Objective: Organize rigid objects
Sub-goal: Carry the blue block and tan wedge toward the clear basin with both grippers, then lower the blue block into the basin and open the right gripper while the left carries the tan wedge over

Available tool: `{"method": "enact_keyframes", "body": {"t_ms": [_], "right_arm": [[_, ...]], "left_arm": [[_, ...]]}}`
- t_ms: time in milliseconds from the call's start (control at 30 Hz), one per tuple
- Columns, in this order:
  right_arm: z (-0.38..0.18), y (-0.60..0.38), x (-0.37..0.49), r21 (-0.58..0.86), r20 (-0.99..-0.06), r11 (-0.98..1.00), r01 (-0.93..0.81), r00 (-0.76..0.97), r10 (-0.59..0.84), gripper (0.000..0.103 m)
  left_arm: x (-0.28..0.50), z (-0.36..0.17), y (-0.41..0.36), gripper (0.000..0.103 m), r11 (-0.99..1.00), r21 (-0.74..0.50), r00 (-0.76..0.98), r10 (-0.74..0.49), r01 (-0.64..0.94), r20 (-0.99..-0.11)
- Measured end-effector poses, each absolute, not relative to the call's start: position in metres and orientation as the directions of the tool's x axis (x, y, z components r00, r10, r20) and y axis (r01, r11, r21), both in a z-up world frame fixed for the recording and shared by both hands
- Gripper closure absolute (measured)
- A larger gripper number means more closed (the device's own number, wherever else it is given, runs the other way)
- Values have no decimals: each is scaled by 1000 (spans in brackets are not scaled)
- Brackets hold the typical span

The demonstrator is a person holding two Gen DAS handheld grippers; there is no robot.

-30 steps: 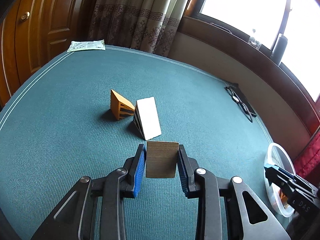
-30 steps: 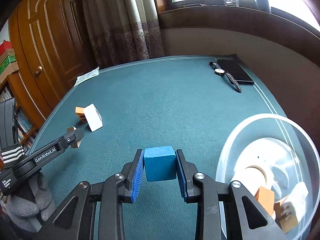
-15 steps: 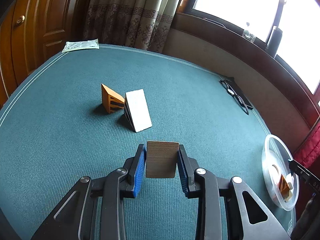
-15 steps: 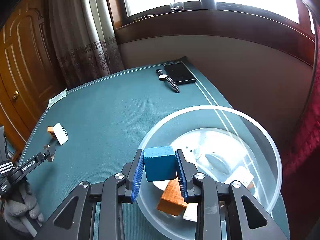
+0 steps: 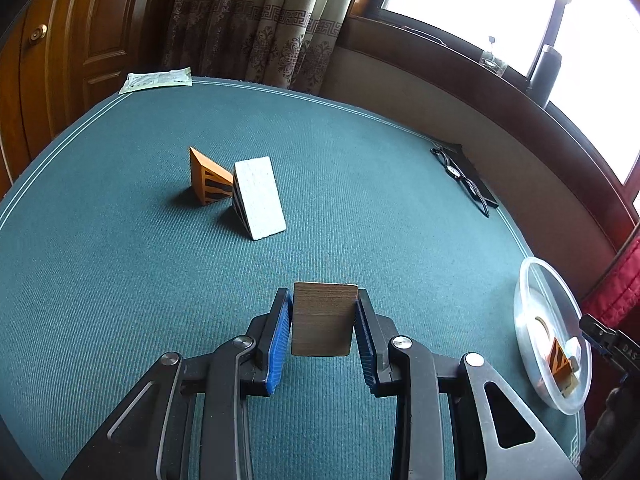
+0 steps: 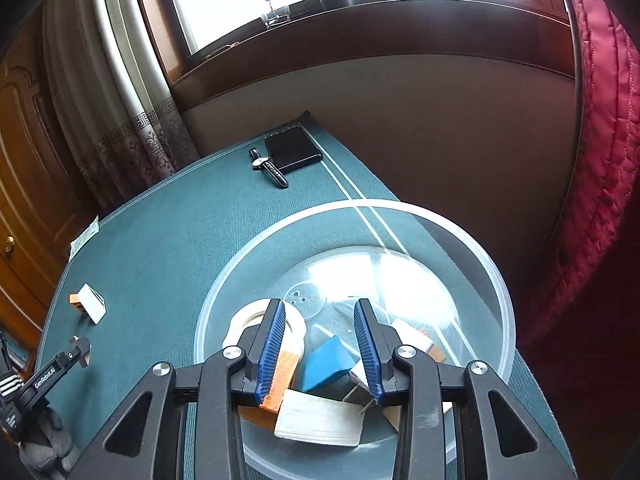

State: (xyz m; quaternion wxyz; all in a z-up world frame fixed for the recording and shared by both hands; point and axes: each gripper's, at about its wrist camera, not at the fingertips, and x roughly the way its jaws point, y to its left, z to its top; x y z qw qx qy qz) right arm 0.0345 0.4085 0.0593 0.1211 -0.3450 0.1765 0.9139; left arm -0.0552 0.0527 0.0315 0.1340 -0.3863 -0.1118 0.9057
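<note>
My left gripper (image 5: 323, 322) is shut on a brown wooden block (image 5: 323, 320) and holds it above the green table. An orange striped wedge (image 5: 208, 178) and a white wedge (image 5: 259, 197) stand together on the table ahead of it, to the left. My right gripper (image 6: 319, 338) is open above the clear plastic bowl (image 6: 472, 240). A blue block (image 6: 328, 364) lies tilted in the bowl below its jaws, among an orange block (image 6: 280, 376), a white block (image 6: 320, 416) and a tape roll (image 6: 246, 320). The bowl also shows in the left wrist view (image 5: 532, 280) at the far right.
A black case (image 6: 292, 148) and a wristwatch (image 6: 270, 168) lie at the table's far edge by the wall. A paper packet (image 5: 156, 79) lies at the far left corner. A red curtain (image 6: 600, 184) hangs to the right of the bowl.
My right gripper has moved further over the bowl and opened; the blue block has dropped into the bowl. My left gripper still holds the brown block, shifted slightly.
</note>
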Motion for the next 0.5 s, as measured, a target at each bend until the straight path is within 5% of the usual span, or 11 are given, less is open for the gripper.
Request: {"method": "enact_keyframes", "body": {"t_ms": [500], "right_arm": [[55, 431, 46, 257, -644, -891, -375, -754, 132, 60]], "left_arm": [[-44, 41, 110, 71, -917, -303, -610, 399, -260, -685]]}}
